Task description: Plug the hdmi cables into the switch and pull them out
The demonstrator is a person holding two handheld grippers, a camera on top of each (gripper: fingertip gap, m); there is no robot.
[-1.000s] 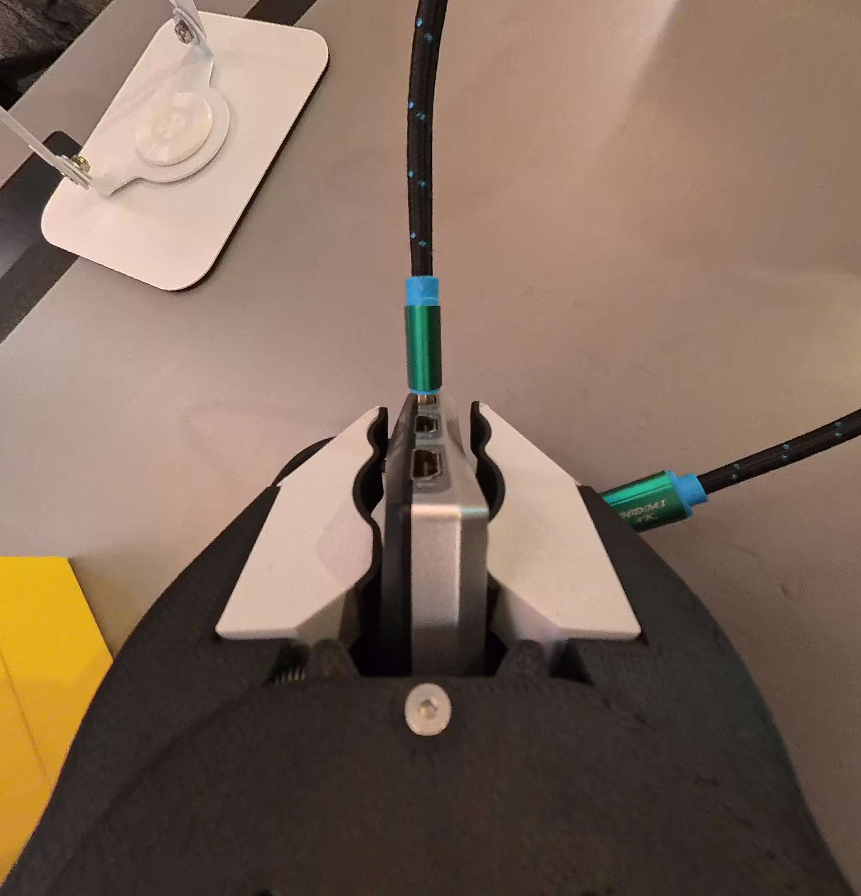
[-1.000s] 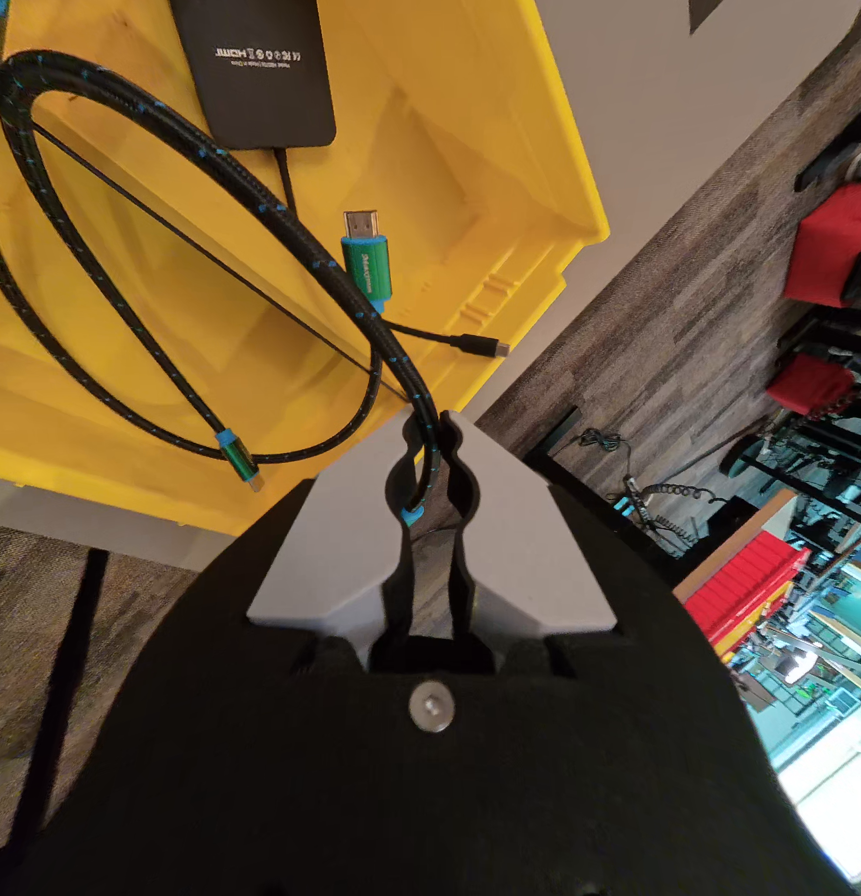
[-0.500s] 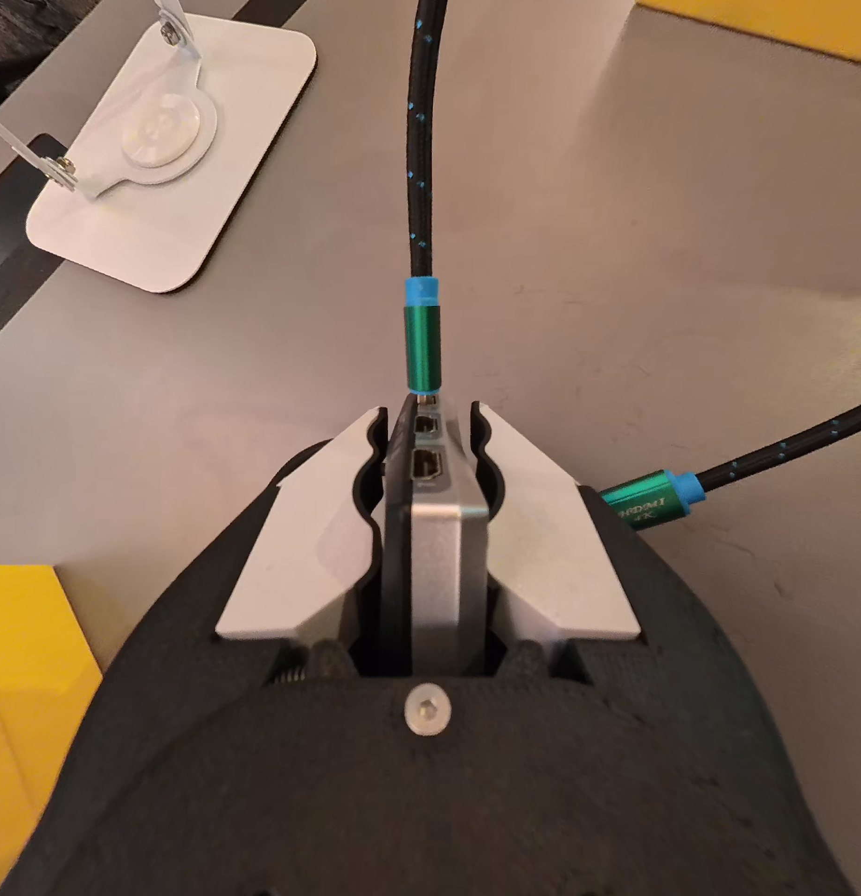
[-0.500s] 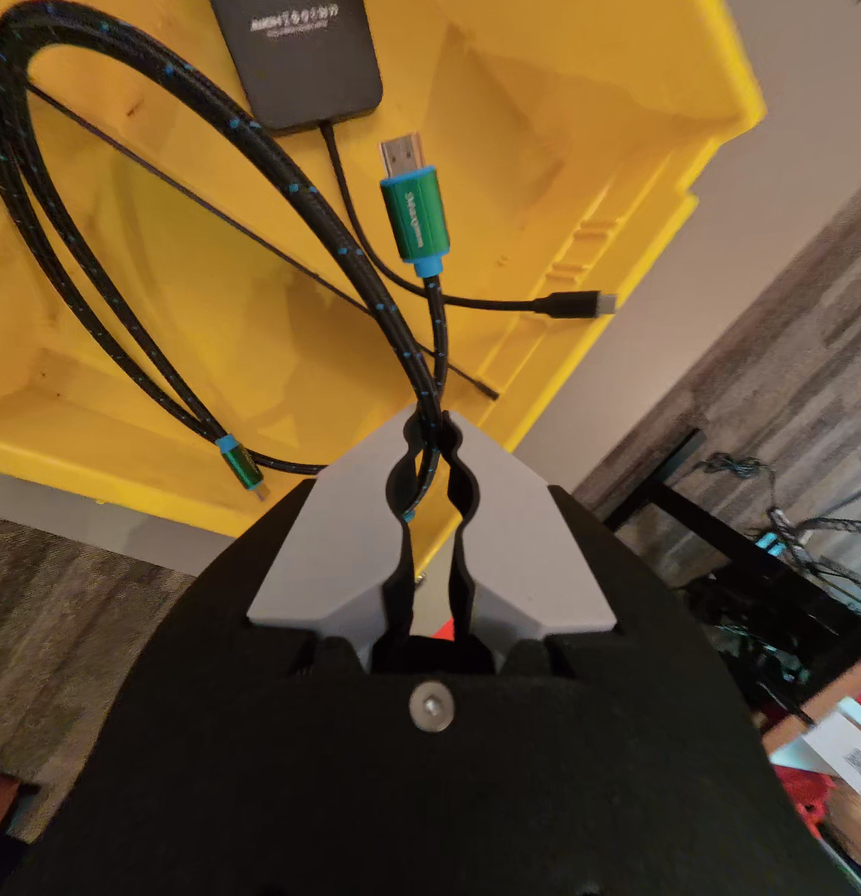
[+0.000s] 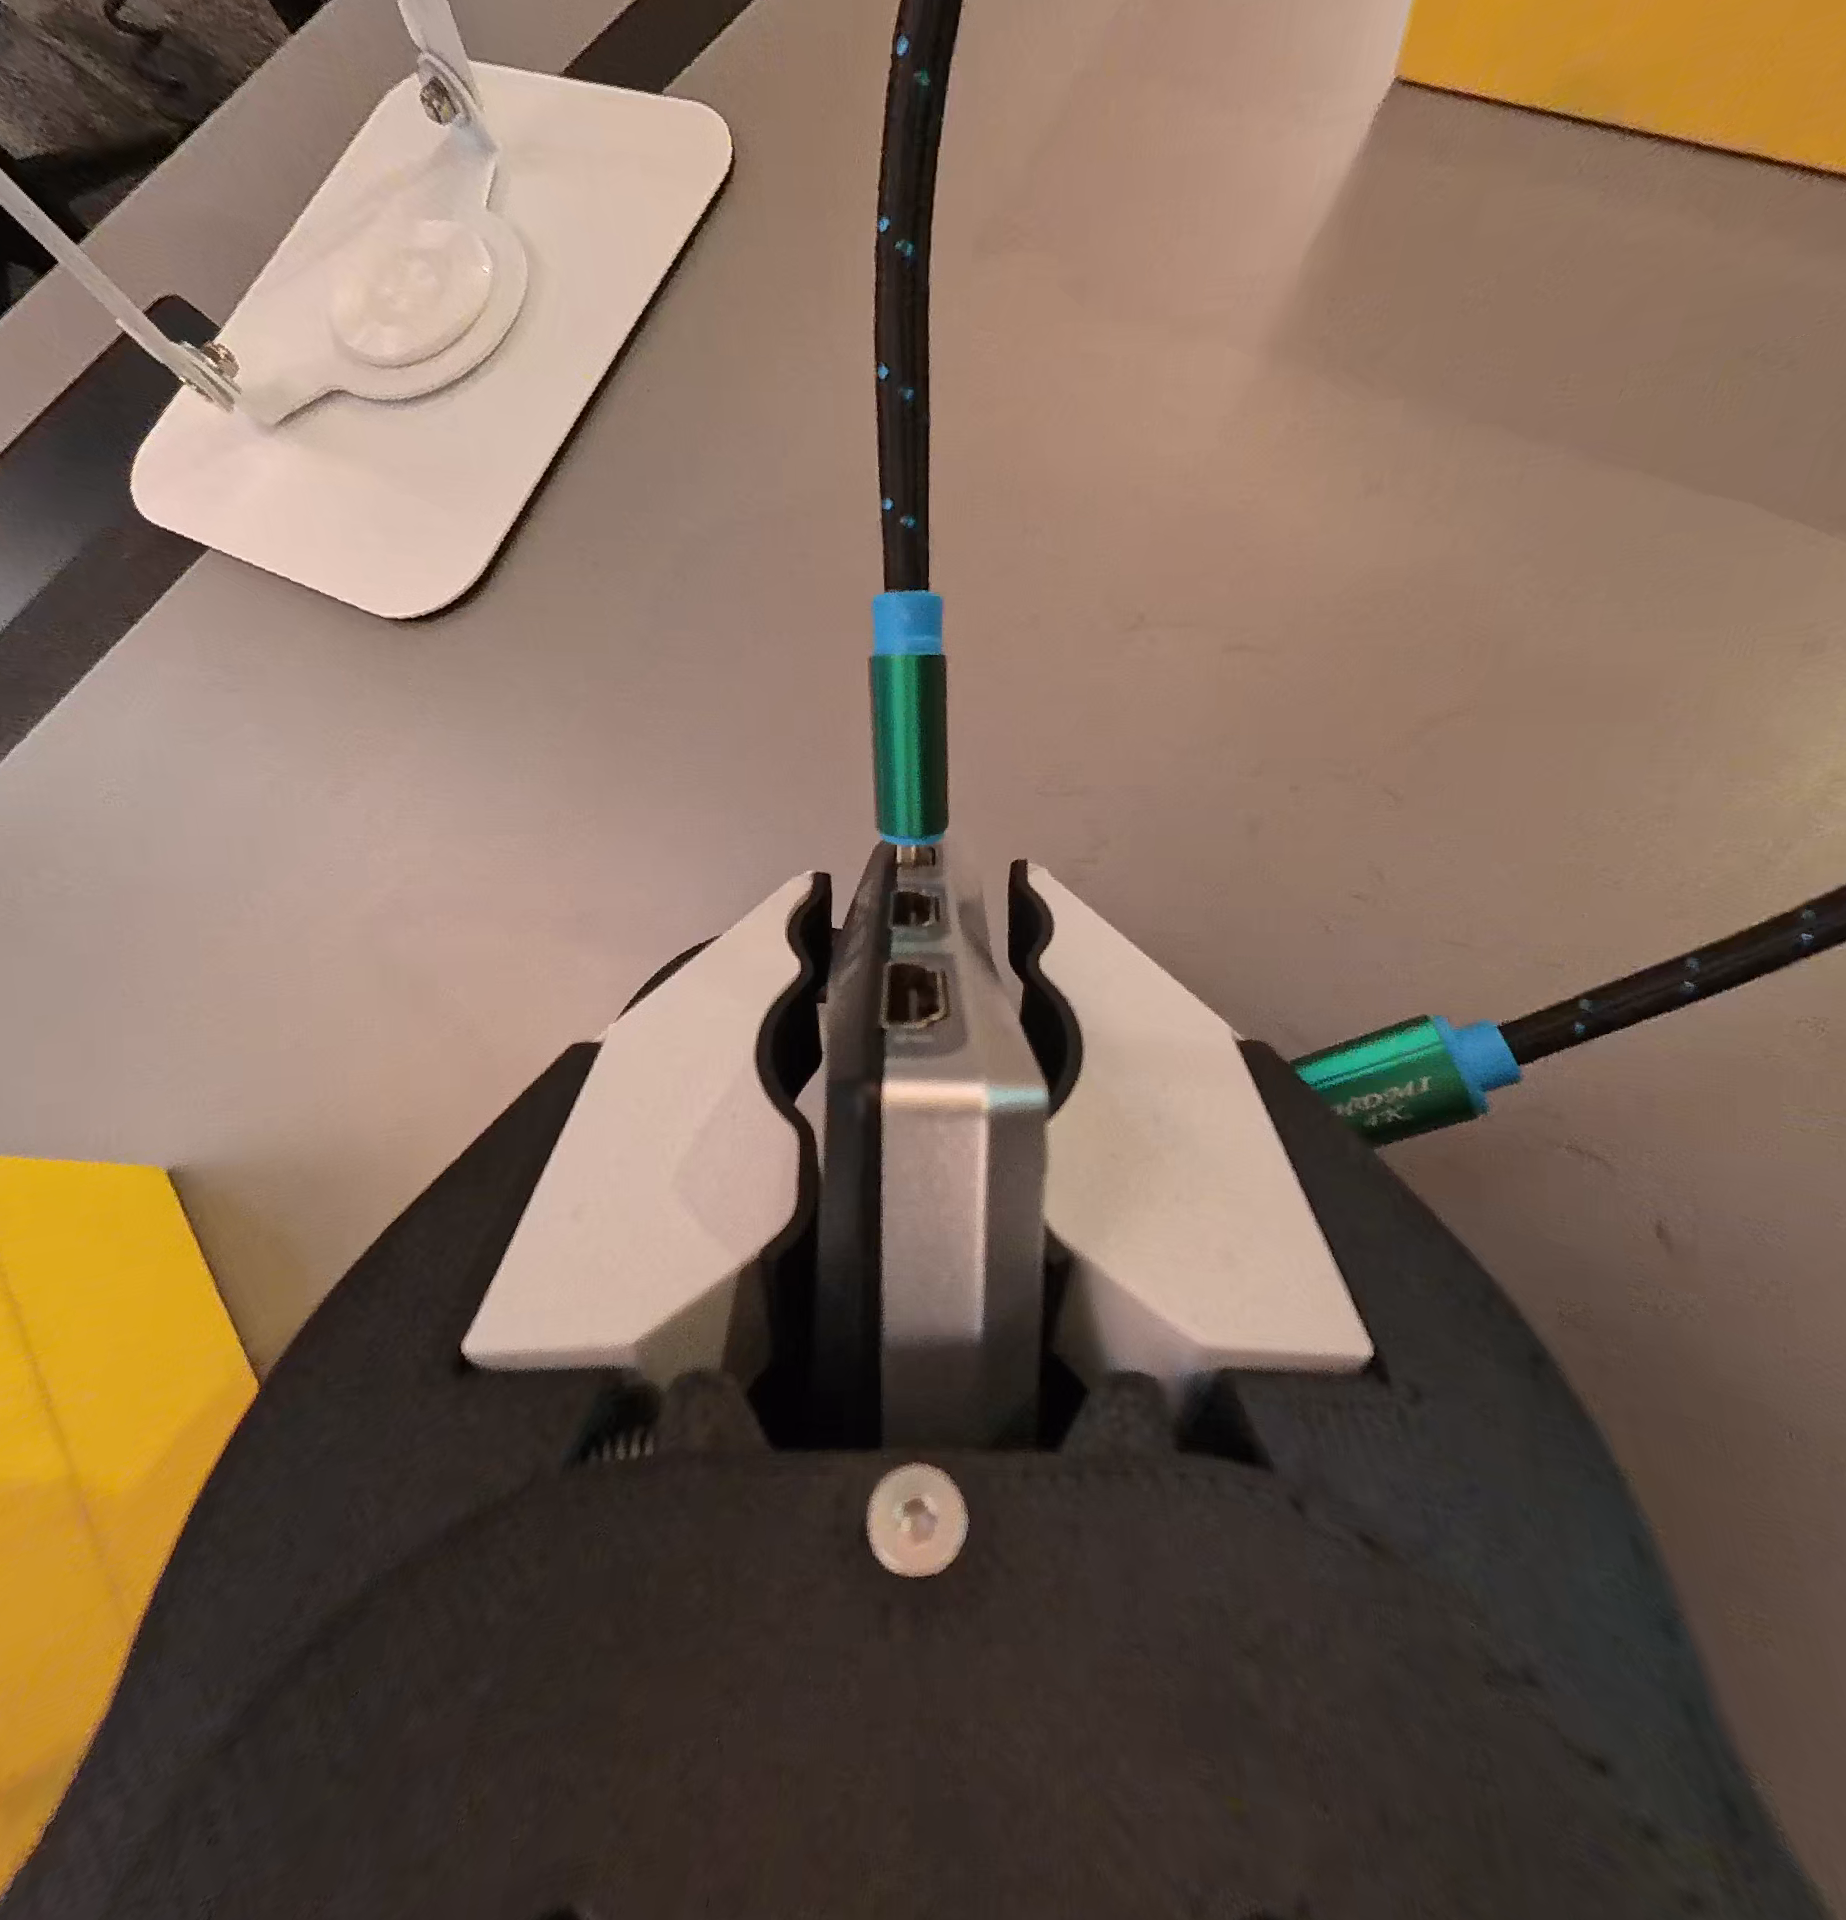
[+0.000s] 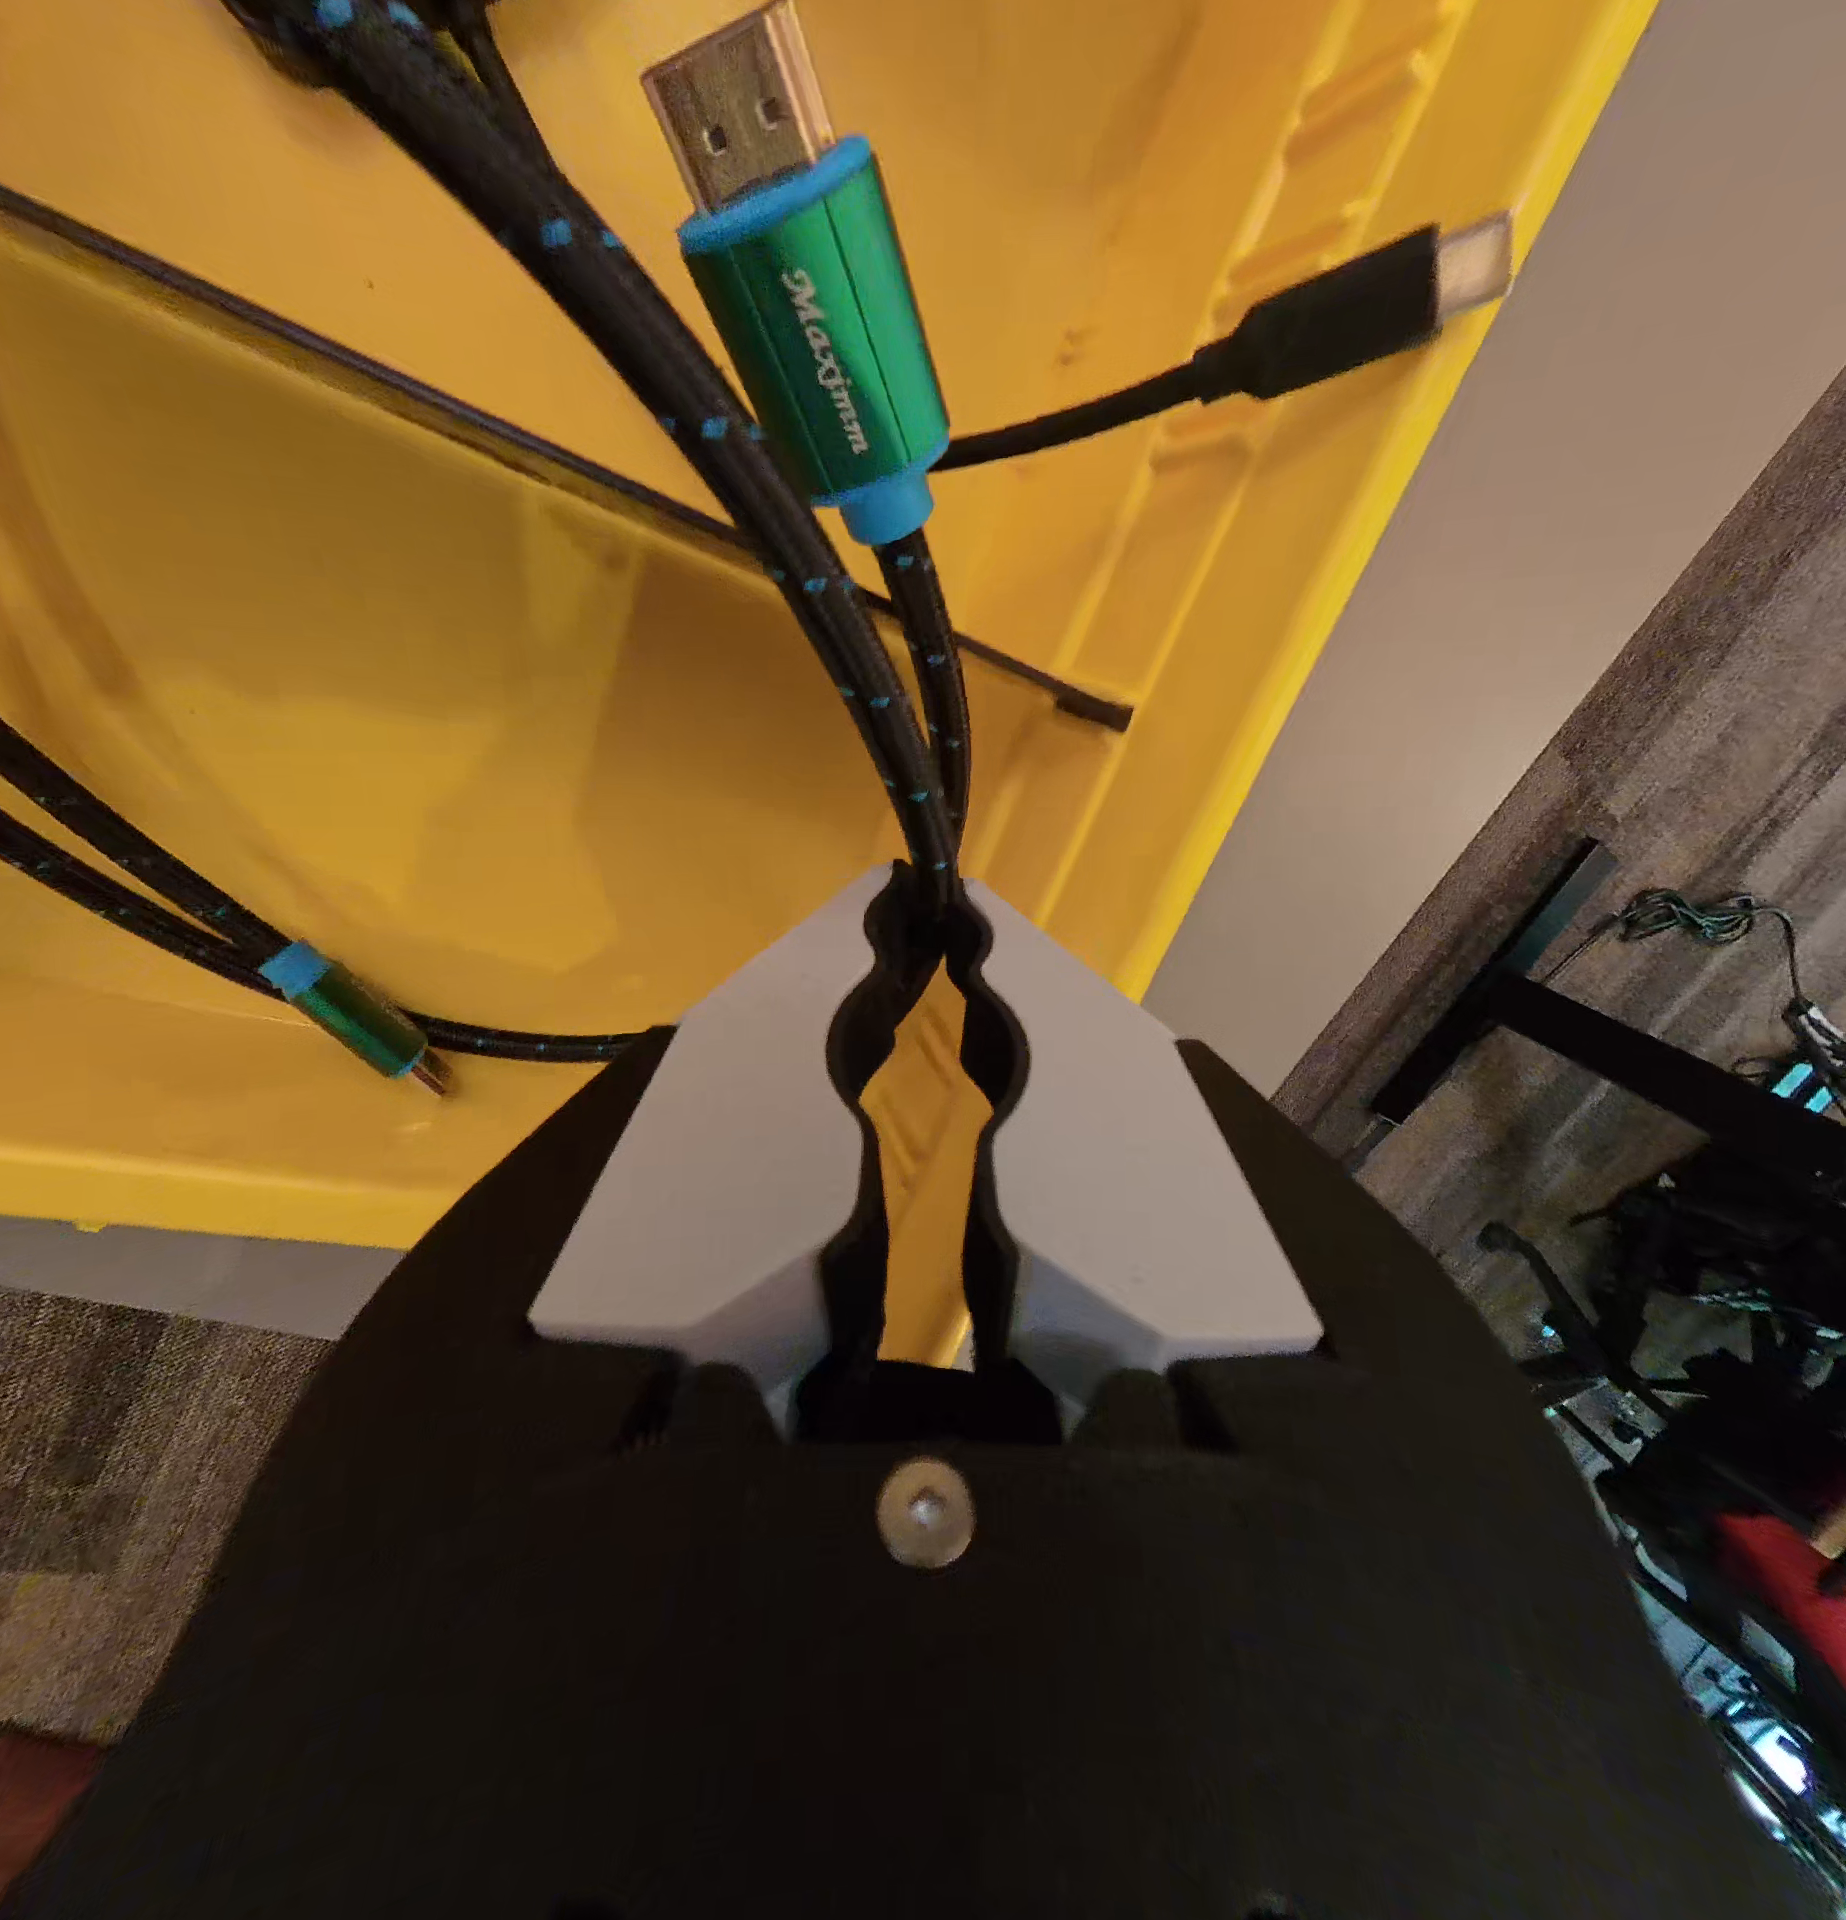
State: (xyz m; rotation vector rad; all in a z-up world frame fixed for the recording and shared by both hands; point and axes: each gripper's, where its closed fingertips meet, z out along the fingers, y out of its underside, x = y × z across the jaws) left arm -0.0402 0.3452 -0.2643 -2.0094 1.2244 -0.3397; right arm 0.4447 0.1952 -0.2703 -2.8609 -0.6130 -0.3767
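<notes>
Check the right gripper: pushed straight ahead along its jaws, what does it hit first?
Likely the green HDMI plug on the braided cable that the right gripper pinches, then the yellow bin behind; depth is unclear.

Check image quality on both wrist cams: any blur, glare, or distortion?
Left wrist view: warm dim light, switch and plugged green plug sharp, soft shadows on the table, wide-angle bending at edges. Right wrist view: motion blur on the yellow bin and small black plug; bright blown-out patch lower right.

Left tongs (image 5: 917, 914) clamp the switch (image 5: 934, 1143), one green plug (image 5: 906, 743) inserted.
</notes>
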